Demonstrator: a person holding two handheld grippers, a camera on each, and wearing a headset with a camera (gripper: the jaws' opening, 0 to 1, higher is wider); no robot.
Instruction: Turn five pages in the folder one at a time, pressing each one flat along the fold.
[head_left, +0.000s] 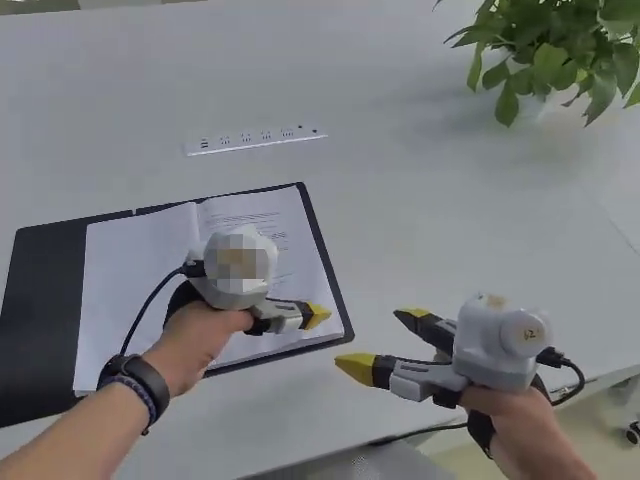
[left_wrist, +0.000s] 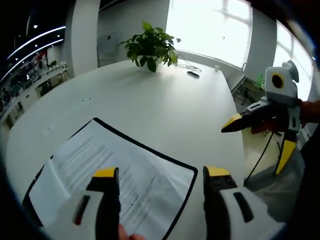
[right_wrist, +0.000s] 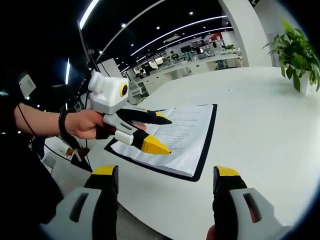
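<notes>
Left gripper (head_left: 312, 315), jaws apart, over folder (head_left: 45, 300); right gripper (head_left: 370, 338), equally spread, beside it.

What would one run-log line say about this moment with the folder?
folder open on table | left gripper open above right-hand page | right gripper open, beside folder, apart | nothing held

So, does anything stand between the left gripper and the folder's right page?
Nothing visible does. The left gripper is over the right page of the open folder, jaws open. The right gripper is off to the side over the table, apart from the folder.
</notes>
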